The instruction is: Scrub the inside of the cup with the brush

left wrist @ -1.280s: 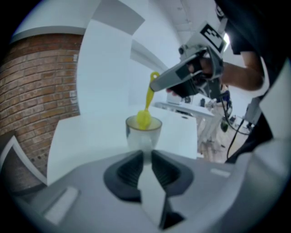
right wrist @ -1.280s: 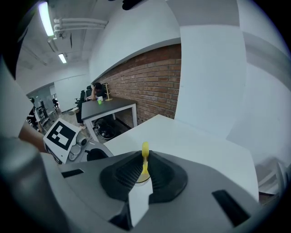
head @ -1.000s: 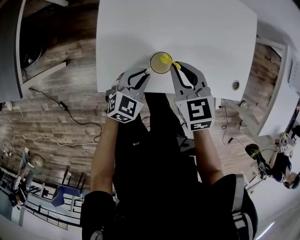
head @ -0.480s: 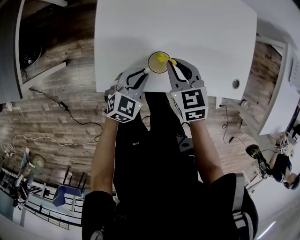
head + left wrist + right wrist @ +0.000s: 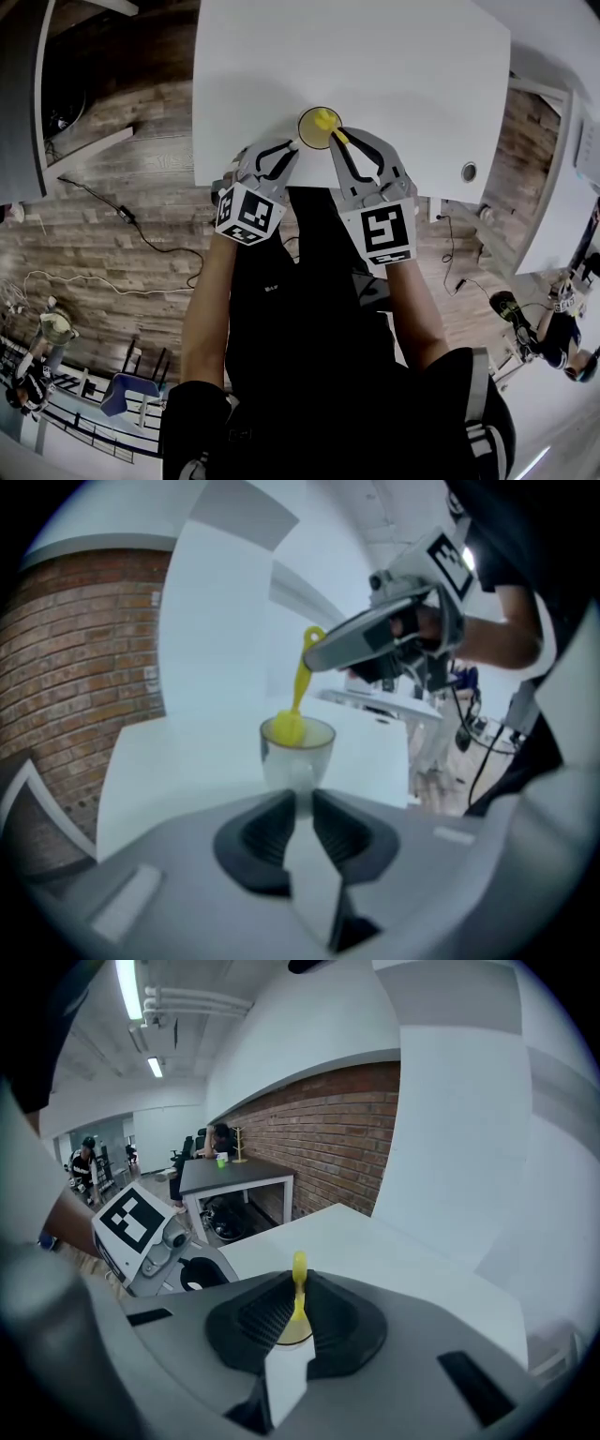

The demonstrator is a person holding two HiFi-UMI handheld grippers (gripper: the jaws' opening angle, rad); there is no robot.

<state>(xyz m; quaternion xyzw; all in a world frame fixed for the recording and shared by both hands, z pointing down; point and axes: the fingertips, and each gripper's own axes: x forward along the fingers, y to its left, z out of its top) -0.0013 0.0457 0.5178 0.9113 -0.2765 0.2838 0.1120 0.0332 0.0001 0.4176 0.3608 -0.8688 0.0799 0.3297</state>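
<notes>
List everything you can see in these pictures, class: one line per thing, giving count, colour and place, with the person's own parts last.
table: one, white, under the cup
cup: one, clear, near the table's front edge
brush: one, yellow, head inside the cup
floor: one, brown wood, around the table
brick wall: one, red-brown, beyond the table
second table: one, dark, beside the brick wall
left gripper: one, grey, shut on the cup
right gripper: one, grey, shut on the brush handle
</notes>
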